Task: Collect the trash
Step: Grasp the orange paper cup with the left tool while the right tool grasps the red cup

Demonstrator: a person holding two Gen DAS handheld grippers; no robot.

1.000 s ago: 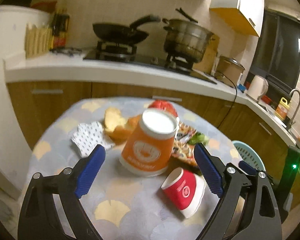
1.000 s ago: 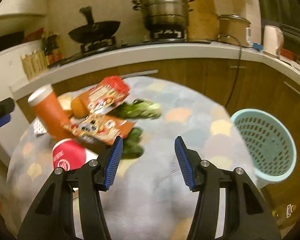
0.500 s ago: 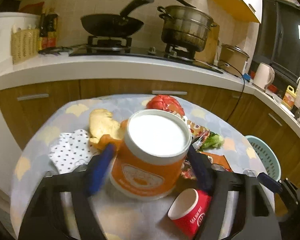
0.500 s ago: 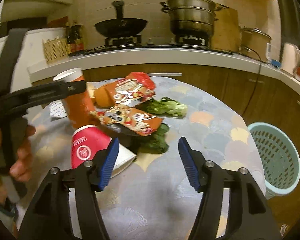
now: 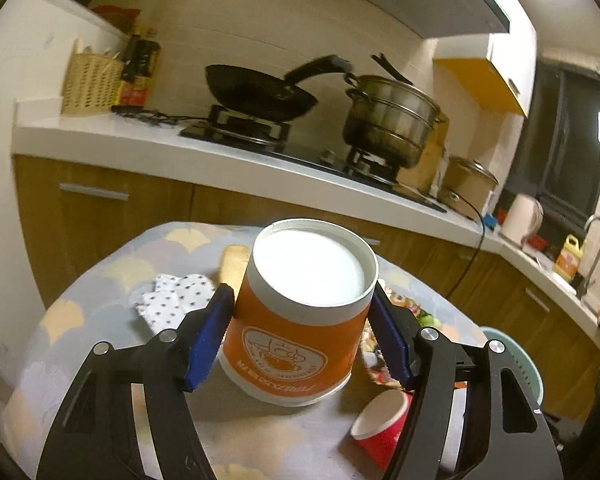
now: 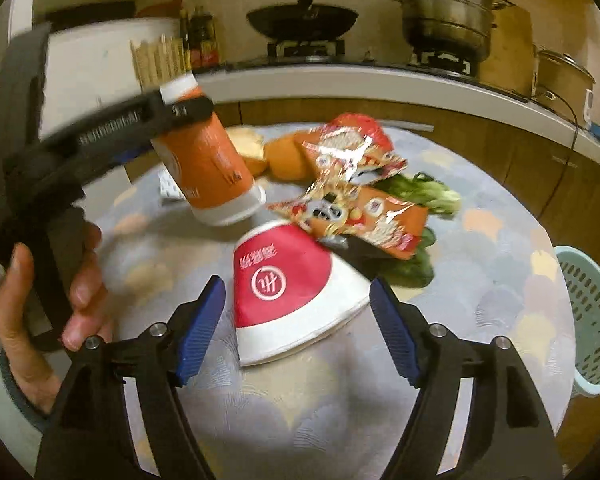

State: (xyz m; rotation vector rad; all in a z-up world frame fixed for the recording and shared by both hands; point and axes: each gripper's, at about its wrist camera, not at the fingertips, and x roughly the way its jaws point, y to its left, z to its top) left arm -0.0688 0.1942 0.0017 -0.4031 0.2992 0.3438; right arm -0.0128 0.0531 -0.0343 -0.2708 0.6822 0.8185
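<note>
My left tool (image 5: 300, 336) pinches the upturned orange cup (image 5: 300, 320), tilted and lifted off the worktop (image 5: 80, 320), its blue pads pressing both sides. My right tool (image 6: 296, 328), whose jaws have just been opening, stands spread around the red cup (image 6: 284, 284) lying on its side, pads apart from it. Snack wrappers (image 6: 360, 200) and greens (image 6: 428, 196) lie beyond; the mint basket (image 6: 588, 316) stands to the right.

Left gripper (image 5: 300, 340) closed onto the orange cup (image 5: 300, 312), which tilted off the table (image 6: 340, 400), its top leaning toward 11 o'clock. Right gripper (image 6: 296, 332) jaws were just opening and advanced to straddle the fallen red cup (image 6: 288, 292), not gripping.
</note>
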